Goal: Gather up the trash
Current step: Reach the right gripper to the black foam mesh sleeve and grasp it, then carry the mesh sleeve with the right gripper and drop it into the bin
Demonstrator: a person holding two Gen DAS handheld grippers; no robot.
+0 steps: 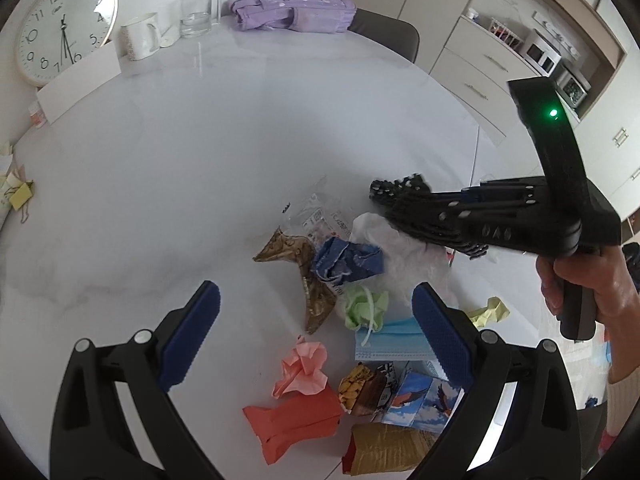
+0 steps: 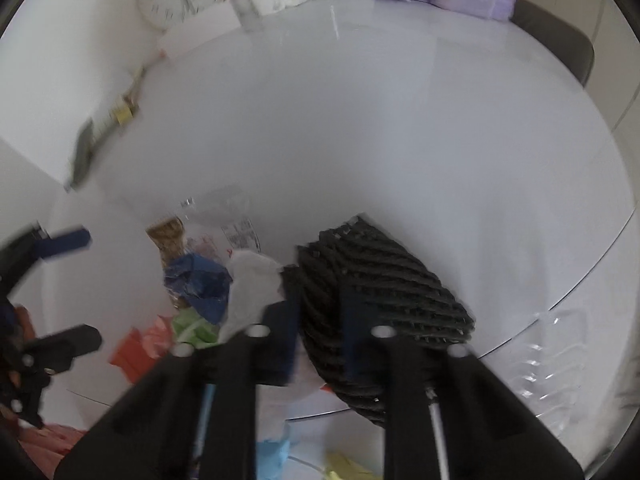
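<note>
A heap of trash lies on the white table (image 1: pixel 200 168): a blue crumpled wrapper (image 1: pixel 348 262), a brown wrapper (image 1: pixel 308 280), a green paper ball (image 1: pixel 366 306), a pink paper ball (image 1: pixel 302 368), a red paper (image 1: pixel 294 420), a blue face mask (image 1: pixel 390 344) and a white tissue (image 1: pixel 384 236). My left gripper (image 1: pixel 316 332) is open above the heap. My right gripper (image 2: pixel 318 332) is shut on a black ridged object (image 2: pixel 380 296), also seen in the left wrist view (image 1: pixel 404 196), held over the tissue (image 2: pixel 252 284).
A wall clock (image 1: pixel 60 28), a white mug (image 1: pixel 140 38), a glass mug (image 1: pixel 198 10) and a purple bag (image 1: pixel 292 6) stand at the table's far side. Yellow notes (image 1: pixel 20 194) lie at the left edge. Cabinets (image 1: pixel 500 48) stand beyond the table.
</note>
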